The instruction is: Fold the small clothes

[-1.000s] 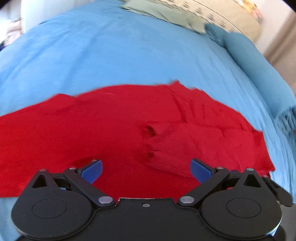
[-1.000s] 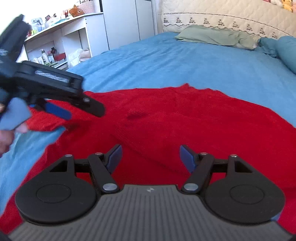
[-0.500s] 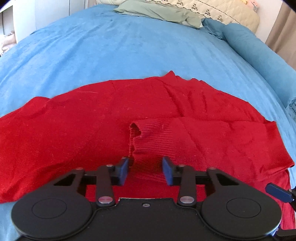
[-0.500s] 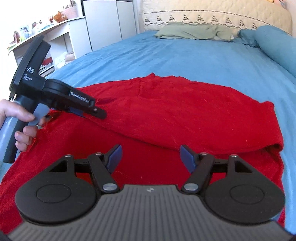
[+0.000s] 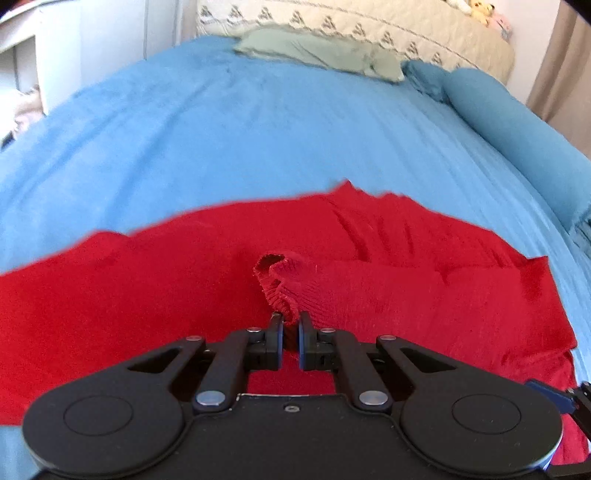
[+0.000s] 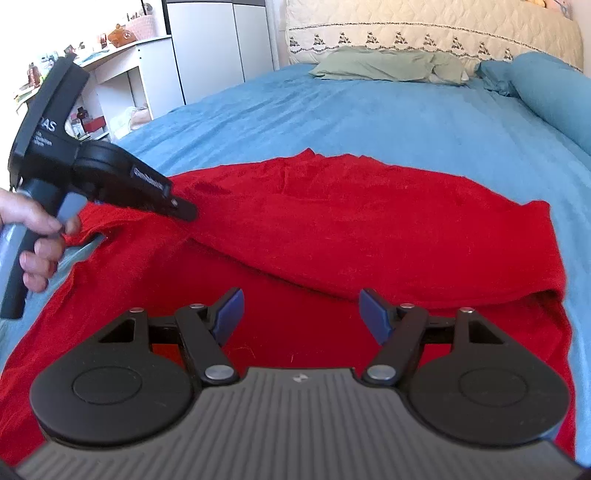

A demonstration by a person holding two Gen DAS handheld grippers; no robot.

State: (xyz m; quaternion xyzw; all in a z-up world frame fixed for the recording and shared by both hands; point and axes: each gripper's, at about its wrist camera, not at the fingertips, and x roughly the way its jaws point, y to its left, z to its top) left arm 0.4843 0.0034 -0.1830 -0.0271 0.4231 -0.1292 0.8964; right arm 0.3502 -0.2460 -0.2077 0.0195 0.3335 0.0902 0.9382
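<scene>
A red knit sweater (image 5: 388, 236) (image 6: 369, 206) lies spread on the blue bed. One sleeve is folded across its body, and the ribbed cuff (image 5: 282, 284) bunches up at the sleeve's end. My left gripper (image 5: 290, 325) is shut on that cuff, the knit pinched between its pads. In the right wrist view the same left gripper (image 6: 184, 210) reaches in from the left, held by a hand (image 6: 37, 236). My right gripper (image 6: 301, 312) stands open just above the sweater's near part, nothing between its fingers.
The blue bedspread (image 5: 258, 122) stretches beyond the sweater to a green pillow (image 6: 388, 64) and a quilted headboard (image 6: 443, 29). A blue bolster (image 5: 517, 129) lies along the right. White shelves and a cabinet (image 6: 155, 74) stand left of the bed.
The left gripper's jaws went from wide open to shut on the sleeve cuff, which now puckers upward. The right gripper shifted sideways over the sweater and stayed open.
</scene>
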